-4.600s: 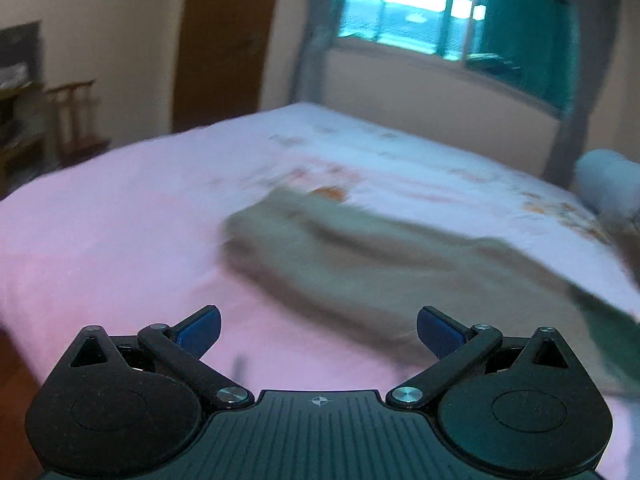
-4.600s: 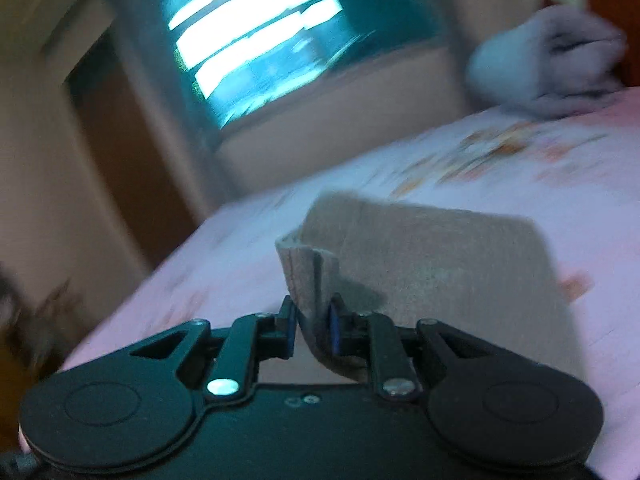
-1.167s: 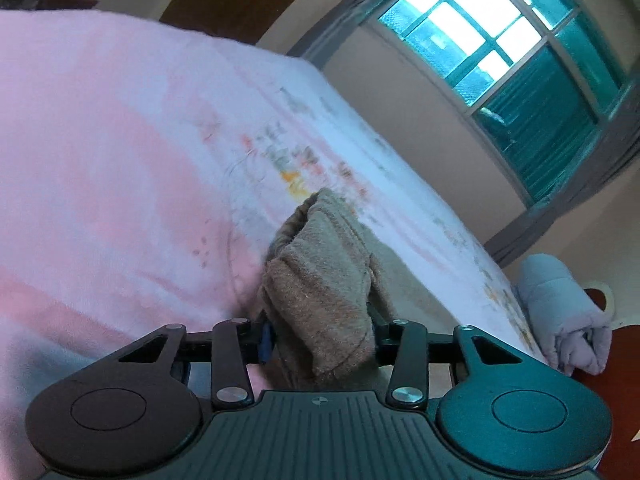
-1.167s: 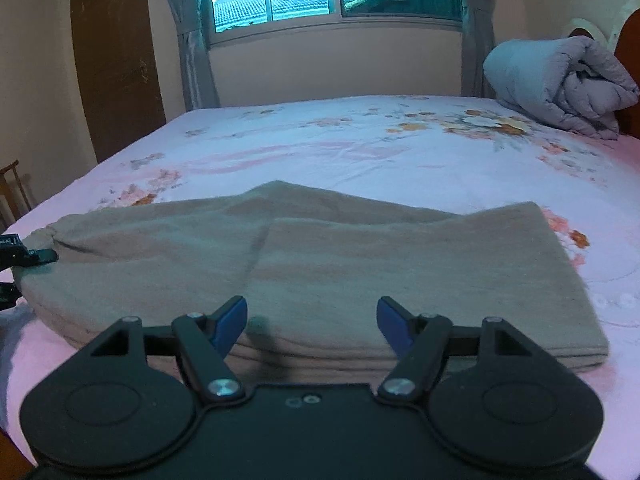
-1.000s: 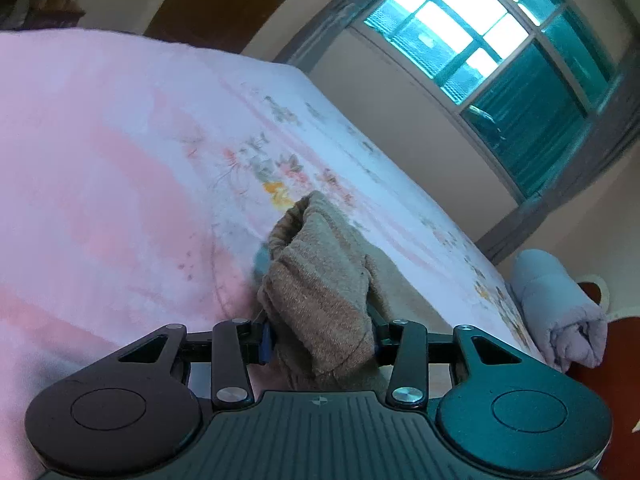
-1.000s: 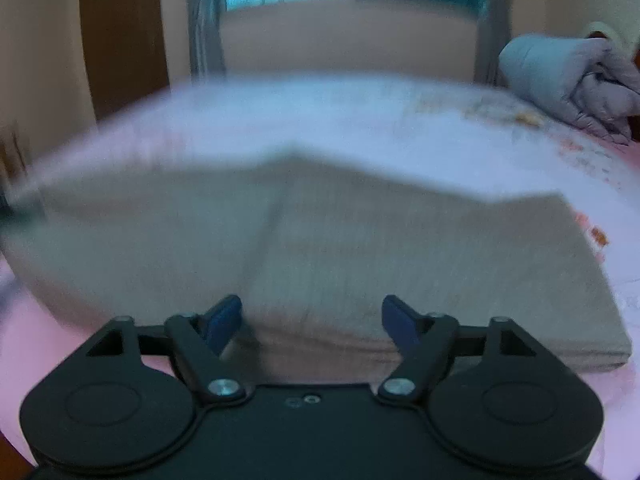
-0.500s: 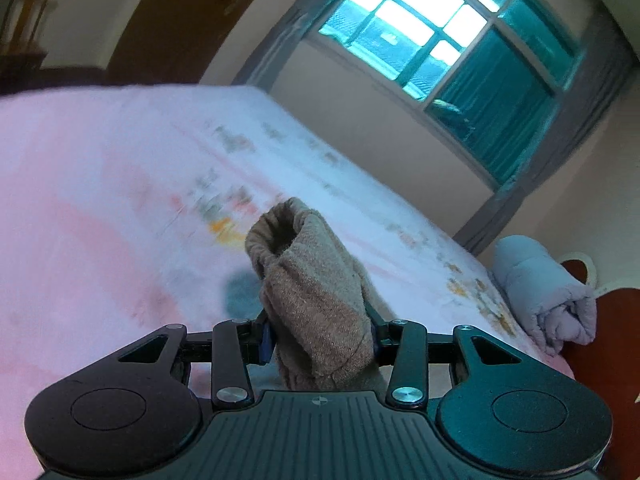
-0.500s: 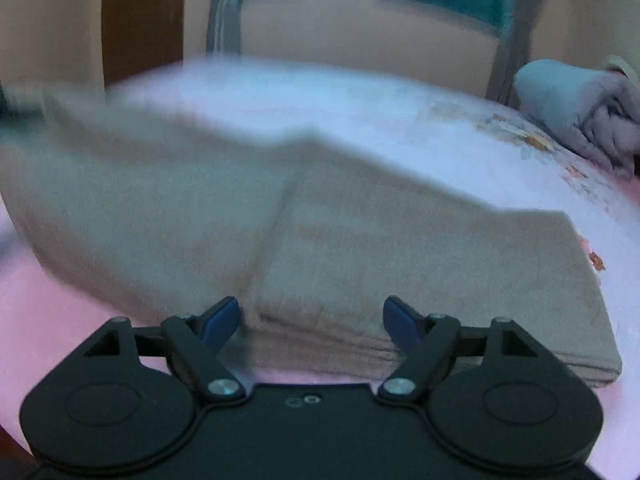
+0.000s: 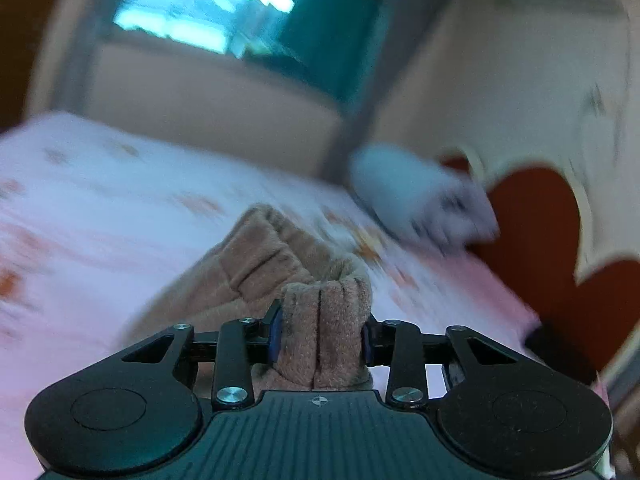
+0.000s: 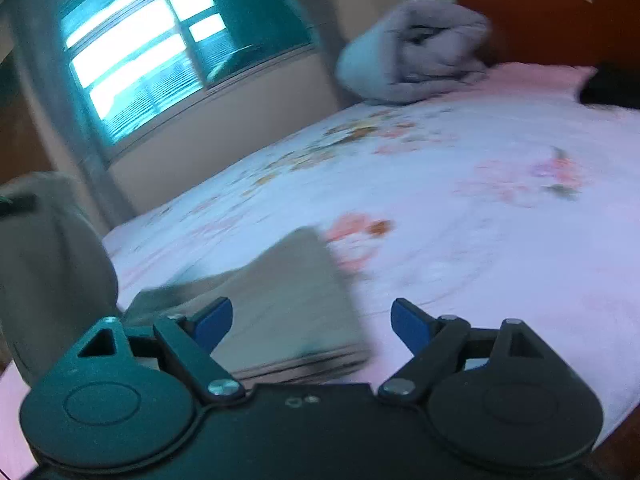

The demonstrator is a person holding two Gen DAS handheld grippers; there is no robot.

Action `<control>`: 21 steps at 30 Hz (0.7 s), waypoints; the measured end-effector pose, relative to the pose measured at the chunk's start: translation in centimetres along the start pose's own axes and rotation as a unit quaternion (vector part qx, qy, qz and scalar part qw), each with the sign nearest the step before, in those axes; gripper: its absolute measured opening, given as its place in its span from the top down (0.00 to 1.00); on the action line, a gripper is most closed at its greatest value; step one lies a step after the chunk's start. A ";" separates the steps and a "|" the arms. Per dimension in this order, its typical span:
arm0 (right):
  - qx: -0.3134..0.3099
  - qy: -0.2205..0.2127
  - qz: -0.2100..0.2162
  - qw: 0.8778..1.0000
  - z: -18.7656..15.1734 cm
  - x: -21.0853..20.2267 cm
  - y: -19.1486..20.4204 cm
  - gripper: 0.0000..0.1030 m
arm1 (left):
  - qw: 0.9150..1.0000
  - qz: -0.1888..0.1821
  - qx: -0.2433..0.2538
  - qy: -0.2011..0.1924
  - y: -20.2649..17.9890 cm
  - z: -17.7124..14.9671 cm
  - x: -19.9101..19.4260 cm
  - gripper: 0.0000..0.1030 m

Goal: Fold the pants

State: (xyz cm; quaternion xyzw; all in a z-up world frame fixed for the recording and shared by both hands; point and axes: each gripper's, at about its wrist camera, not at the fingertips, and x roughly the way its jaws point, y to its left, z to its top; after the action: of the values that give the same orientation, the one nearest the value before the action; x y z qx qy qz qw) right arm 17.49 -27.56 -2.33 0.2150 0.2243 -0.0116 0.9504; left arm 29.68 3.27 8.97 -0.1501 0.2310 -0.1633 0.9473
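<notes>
The tan fleece pants (image 9: 256,264) lie folded lengthwise on the pink floral bed sheet (image 9: 100,200). My left gripper (image 9: 320,332) is shut on a bunched end of the pants and holds it raised above the sheet. In the right wrist view the flat folded part of the pants (image 10: 288,296) rests on the sheet, and the lifted end (image 10: 48,264) hangs at the far left. My right gripper (image 10: 312,320) is open and empty, hovering over the pants' right edge.
A rolled grey duvet (image 10: 416,52) lies at the head of the bed, next to a red-brown headboard (image 9: 560,240). A window with curtains (image 10: 160,48) is on the far wall. Bare sheet (image 10: 500,220) spreads to the right of the pants.
My left gripper has lifted the pants' end and swung it rightward toward the headboard. My right gripper has stayed open and turned to the right, past the pants' right edge.
</notes>
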 end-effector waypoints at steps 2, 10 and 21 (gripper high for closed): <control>0.029 -0.017 -0.007 0.999 0.8 -1.1 -2.8 0.22 | 0.998 -0.027 0.026 0.043 -4.5 -3.0 4.2 0.66; 0.142 -0.039 -0.025 0.989 3.5 -3.0 -12.1 0.21 | 0.994 -0.035 0.037 0.098 -10.6 -10.7 5.7 0.41; 0.234 0.120 0.128 0.956 2.0 2.6 -7.1 0.26 | 0.986 0.159 0.032 0.027 4.4 -9.9 -10.4 0.24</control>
State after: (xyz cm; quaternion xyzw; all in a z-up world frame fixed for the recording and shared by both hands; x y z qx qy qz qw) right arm 19.87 -34.65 -4.74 0.4585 0.2984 0.0839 0.8329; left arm 17.13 9.13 3.00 -0.0770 0.2720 -0.0220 0.9590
